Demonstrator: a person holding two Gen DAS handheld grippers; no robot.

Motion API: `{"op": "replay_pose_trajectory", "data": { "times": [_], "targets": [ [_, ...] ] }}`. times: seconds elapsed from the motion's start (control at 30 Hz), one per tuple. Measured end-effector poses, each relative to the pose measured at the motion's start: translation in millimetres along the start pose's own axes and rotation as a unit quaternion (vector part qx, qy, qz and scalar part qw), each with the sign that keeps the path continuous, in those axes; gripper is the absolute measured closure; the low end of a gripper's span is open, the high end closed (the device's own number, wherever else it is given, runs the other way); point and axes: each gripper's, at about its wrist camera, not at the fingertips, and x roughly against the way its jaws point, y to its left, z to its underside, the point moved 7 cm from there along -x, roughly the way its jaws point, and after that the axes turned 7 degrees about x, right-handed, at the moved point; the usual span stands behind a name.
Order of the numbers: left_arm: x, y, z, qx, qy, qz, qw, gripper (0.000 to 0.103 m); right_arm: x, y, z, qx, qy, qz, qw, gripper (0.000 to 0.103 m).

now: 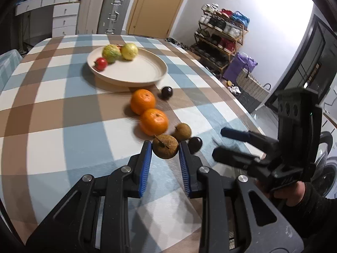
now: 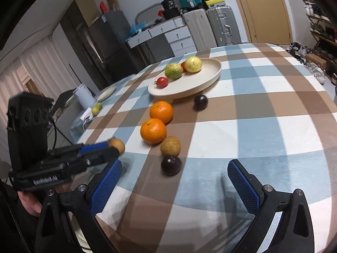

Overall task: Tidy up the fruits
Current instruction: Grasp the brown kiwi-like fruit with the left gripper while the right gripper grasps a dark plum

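The brown fruit (image 1: 165, 148) is clamped between the blue pads of the left gripper (image 1: 165, 149), just above the checked tablecloth (image 1: 63, 126). It is judged light, firm and round, so its widest middle is best held. The right gripper (image 2: 174, 181) stands wide apart, empty.
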Motion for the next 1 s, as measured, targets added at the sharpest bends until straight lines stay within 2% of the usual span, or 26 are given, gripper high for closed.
{"op": "replay_pose_trajectory", "data": {
  "times": [0.23,0.3,0.37,0.43,0.5,0.57,0.63,0.7,0.93,0.97,1.0],
  "targets": [
    [14.4,20.2,-6.3,0.016,-0.017,-0.006,0.9997,0.079,-16.4,9.6,-0.1,0.011,0.017,0.0,1.0,0.002],
    [16.0,23.2,-5.6,0.02,-0.018,-0.005,0.9996,0.079,-20.5,12.4,0.1,0.016,0.022,-0.001,1.0,0.012],
    [18.3,26.0,-5.2,0.023,-0.02,-0.007,0.9995,0.079,-23.7,14.0,0.4,0.02,0.027,0.003,0.999,0.018],
    [18.4,26.5,-4.0,0.023,-0.021,-0.007,0.9995,0.079,-26.9,14.6,0.8,0.024,0.03,0.012,0.999,0.02],
    [19.3,27.3,-3.6,0.023,-0.022,-0.008,0.9995,0.079,-28.0,16.5,1.2,0.035,0.032,0.027,0.999,0.03],
    [19.7,27.7,-3.6,0.023,-0.023,-0.008,0.9994,0.079,-28.0,19.2,1.6,0.049,0.034,0.039,0.997,0.03],
    [20.0,27.6,-3.6,0.024,-0.023,-0.008,0.9994,0.079,-30.1,21.6,1.8,0.06,0.036,0.041,0.997,0.036],
    [20.2,27.9,-3.7,0.022,-0.024,-0.009,0.9994,0.079,-32.1,22.5,3.7,0.064,0.042,0.044,0.996,0.047],
    [20.4,27.9,-4.3,0.022,-0.023,-0.011,0.9994,0.079,-35.1,12.6,6.0,0.063,0.047,0.072,0.994,0.062],
    [20.6,27.8,-4.4,0.021,-0.024,-0.012,0.9994,0.079,-34.7,11.2,6.1,0.061,0.046,0.07,0.995,0.066],
    [20.5,27.8,-4.8,0.02,-0.024,-0.012,0.9994,0.079,-34.0,10.3,6.2,0.057,0.044,0.062,0.995,0.077]
  ]
}}
